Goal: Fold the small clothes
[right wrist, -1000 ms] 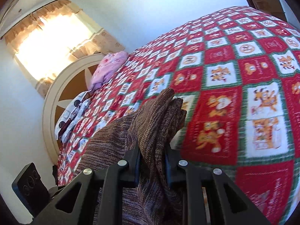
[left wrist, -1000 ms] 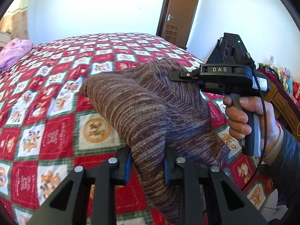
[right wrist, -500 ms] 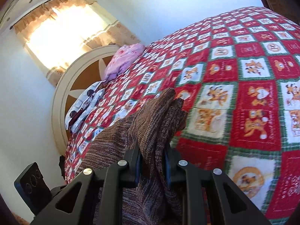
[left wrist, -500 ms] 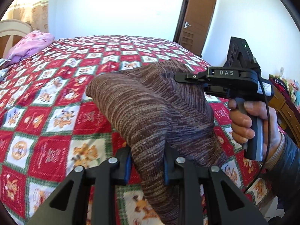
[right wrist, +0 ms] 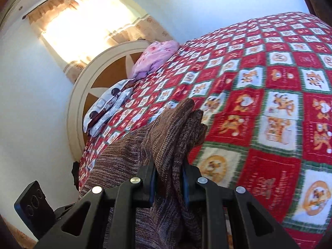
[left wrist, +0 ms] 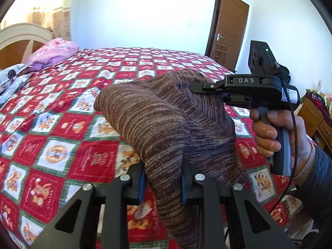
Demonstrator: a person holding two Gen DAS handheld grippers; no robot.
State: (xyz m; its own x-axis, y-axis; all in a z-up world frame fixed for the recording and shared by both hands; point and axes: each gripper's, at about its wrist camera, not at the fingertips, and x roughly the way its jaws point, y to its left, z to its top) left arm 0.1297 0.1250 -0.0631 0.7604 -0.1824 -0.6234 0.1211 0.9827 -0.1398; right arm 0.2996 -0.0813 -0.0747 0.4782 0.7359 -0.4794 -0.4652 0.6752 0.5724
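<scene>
A brown striped knit garment [left wrist: 166, 124] hangs in the air between both grippers, above the bed. My left gripper [left wrist: 162, 183] is shut on one bunched end of it. My right gripper [right wrist: 168, 183] is shut on the other bunched end [right wrist: 176, 132]. In the left wrist view the right gripper [left wrist: 197, 88] shows from the side at the right, held in a hand, its fingers pinching the garment's far edge. The garment sags between the two grips and hides the bed right under it.
The bed has a red, white and green checked quilt [left wrist: 62, 128] with cartoon squares. A pink bundle [left wrist: 54, 51] and a white patterned cloth [right wrist: 108, 108] lie by the round headboard [right wrist: 87, 76]. A brown door [left wrist: 228, 31] and a wooden cabinet [left wrist: 315, 120] stand at the right.
Both grippers have lifted and swung with the garment still held; the views now look further up the bed toward the headboard. The grips have not changed.
</scene>
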